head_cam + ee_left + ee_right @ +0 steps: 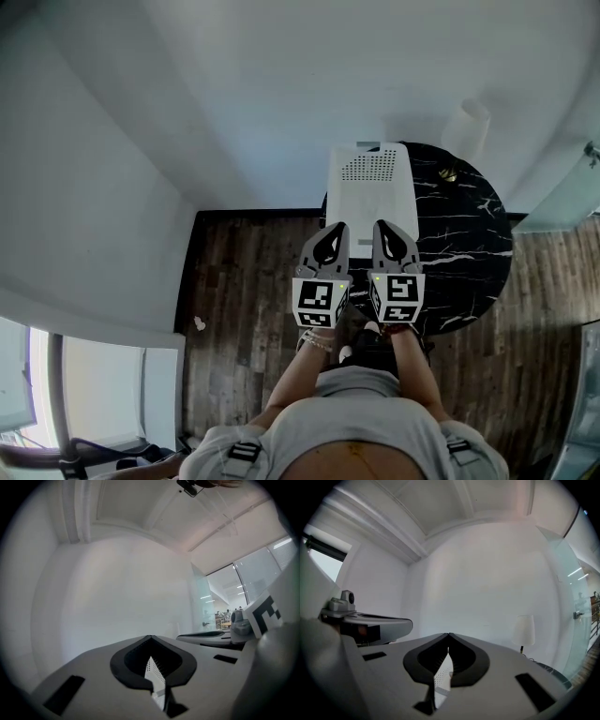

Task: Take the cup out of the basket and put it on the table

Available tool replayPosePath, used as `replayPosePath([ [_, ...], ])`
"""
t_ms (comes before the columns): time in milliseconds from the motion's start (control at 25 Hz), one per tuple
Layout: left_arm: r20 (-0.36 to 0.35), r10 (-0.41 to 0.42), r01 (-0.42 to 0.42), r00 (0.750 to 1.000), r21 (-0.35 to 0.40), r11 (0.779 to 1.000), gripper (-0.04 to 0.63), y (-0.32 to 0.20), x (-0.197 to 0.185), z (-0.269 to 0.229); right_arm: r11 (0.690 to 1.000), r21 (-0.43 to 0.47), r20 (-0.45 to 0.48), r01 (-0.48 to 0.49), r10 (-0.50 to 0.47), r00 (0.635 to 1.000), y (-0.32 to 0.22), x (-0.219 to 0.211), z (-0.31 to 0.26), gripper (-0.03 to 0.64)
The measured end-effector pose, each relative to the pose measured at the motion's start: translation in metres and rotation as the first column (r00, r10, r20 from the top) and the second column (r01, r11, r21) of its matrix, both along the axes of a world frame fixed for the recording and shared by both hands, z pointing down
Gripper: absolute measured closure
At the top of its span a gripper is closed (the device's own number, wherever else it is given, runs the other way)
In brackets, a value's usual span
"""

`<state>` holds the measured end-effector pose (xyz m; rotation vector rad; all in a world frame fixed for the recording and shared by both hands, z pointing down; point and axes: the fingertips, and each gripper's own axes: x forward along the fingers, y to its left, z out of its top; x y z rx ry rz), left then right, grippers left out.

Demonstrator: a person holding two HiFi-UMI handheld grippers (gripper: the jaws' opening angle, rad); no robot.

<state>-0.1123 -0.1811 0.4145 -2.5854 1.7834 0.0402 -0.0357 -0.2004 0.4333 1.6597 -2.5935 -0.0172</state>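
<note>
Although the task is about a cup, no cup shows in any view. It is probably inside the white rectangular plastic basket (373,199), which lies directly below and just ahead of both claw tips.

The left gripper (335,229) and the right gripper (384,226) hang side by side, near each other. Each has its grey jaws pressed together tip to tip, with nothing between them. Behind each pair of closed tips is a black-lined, teardrop-shaped opening, and a sliver of the basket's dotted white surface shows through it.

With both claws closed, neither can take the cup. Lowered like this, they would likely strike the basket's wall or whatever is inside it. The basket looks light and smooth, so a knock could slide it across the slick tabletop. It seems to sit close to the table's rim on the left claw's side, so a shove that way might tip it off.

The basket is matte, flat-sided and round-cornered, with a patch of fine perforations at the end away from the claws. It rests on a round black table (464,234) that looks like glossy stone with thin white veins, spreading ahead and to the right of the right claw. Dark wooden floor planks (244,281) lie to the left of the left claw. A white tapered lampshade (466,127) stands beyond the table.
</note>
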Motion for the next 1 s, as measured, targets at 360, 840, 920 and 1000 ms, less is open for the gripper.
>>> replayPosePath([
  [360, -0.002, -0.050, 0.050, 0.999, -0.044, 0.998, 0.589, -0.038, -0.006, 0.005, 0.997, -0.028, 0.012, 0.071, -0.070, 0.997, -0.043, -0.013, 0.003, 0.609],
  [840, 0.011, -0.093, 0.093, 0.996, -0.082, 0.992, 0.589, -0.081, 0.012, 0.012, 0.995, -0.057, 0.033, 0.077, -0.075, 0.997, -0.092, 0.021, 0.010, 0.609],
  [920, 0.012, -0.092, 0.093, 0.996, -0.089, 0.992, 0.589, -0.086, 0.018, 0.014, 0.996, -0.058, 0.033, 0.071, -0.069, 0.997, -0.098, 0.029, 0.011, 0.609],
  [1000, 0.012, -0.085, 0.085, 0.996, -0.102, 0.991, 0.589, -0.090, 0.025, 0.018, 0.996, -0.062, 0.034, 0.065, -0.063, 0.997, -0.103, 0.039, 0.015, 0.609],
])
